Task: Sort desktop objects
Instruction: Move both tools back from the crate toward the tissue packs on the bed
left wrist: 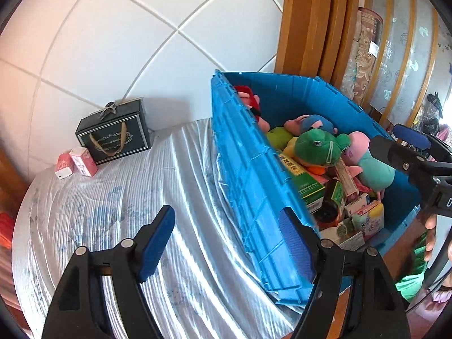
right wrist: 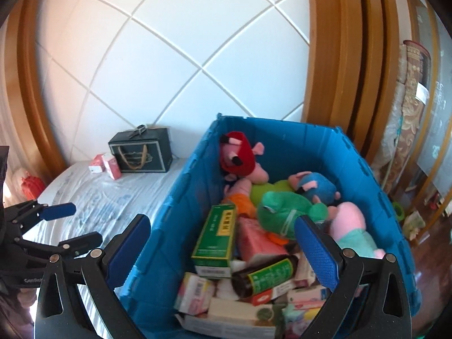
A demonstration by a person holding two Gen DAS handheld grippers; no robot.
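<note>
My left gripper stands open with nothing between its blue pads, one finger over the plastic-covered table and the other right against the outside wall of the blue crate. My right gripper is open and empty too, poised over the near end of the crate, above the heap of boxes.

The main risk, as I judge it, is that left finger by the crate wall: if I swing across without lifting, it could catch the rim and shove or tip the crate, which already sits at the table's edge. The slick, wrinkled plastic sheet would let it slide easily. On the right, a plunge into the pile could pinch two things at once, or knock the brown bottle, which lies on its side across loose cartons and looks ready to roll. The two grippers are also close to each other near the crate's corner, so crossing paths could bump them.

The things to sort are nearly all jumbled in the crate: soft toys at the far end, among them a green frog, a blue one and a pink one in a red hat; at the near end a tall green box leaning on other cartons. Out on the table, by the tiled wall, stand a dark gift box and two small pink boxes just beside it.
</note>
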